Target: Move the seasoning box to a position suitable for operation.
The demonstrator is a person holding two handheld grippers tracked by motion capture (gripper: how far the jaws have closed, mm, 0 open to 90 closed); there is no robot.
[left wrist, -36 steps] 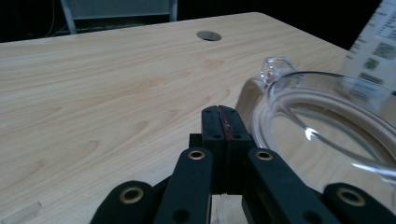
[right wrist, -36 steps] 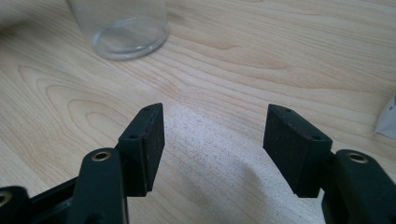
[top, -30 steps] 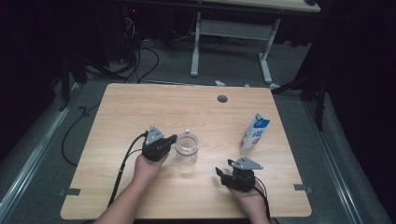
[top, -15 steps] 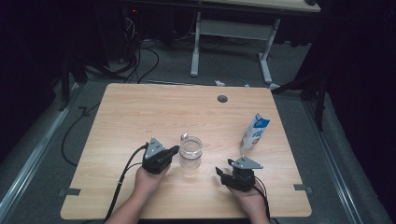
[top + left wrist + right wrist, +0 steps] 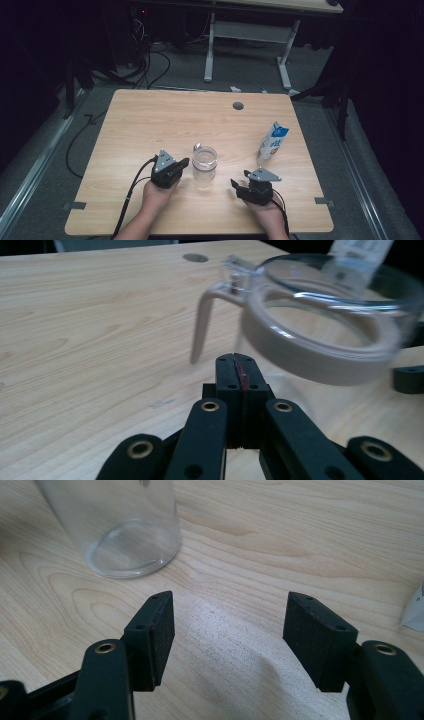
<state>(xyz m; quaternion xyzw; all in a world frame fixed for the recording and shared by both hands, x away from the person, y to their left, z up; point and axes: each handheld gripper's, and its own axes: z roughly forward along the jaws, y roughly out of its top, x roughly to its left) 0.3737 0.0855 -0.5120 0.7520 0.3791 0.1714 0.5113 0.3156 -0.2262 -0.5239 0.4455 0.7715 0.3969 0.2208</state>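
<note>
Clear glass pitcher (image 5: 204,163), upright, seemingly empty

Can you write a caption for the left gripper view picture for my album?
Shut left claw pointing at a clear glass jug on the wooden table.

My high view looks forward and down on the table (image 5: 150,125) from above its near edge, far enough to take in the whole top. The landmark is the glass jug (image 5: 204,163). My left gripper view sits low, level with the jug's (image 5: 325,330) rim, very close, facing its handle side. My right gripper view tilts down at the wood, close, with the jug's (image 5: 125,535) base at upper left. All three views share the jug.
</note>
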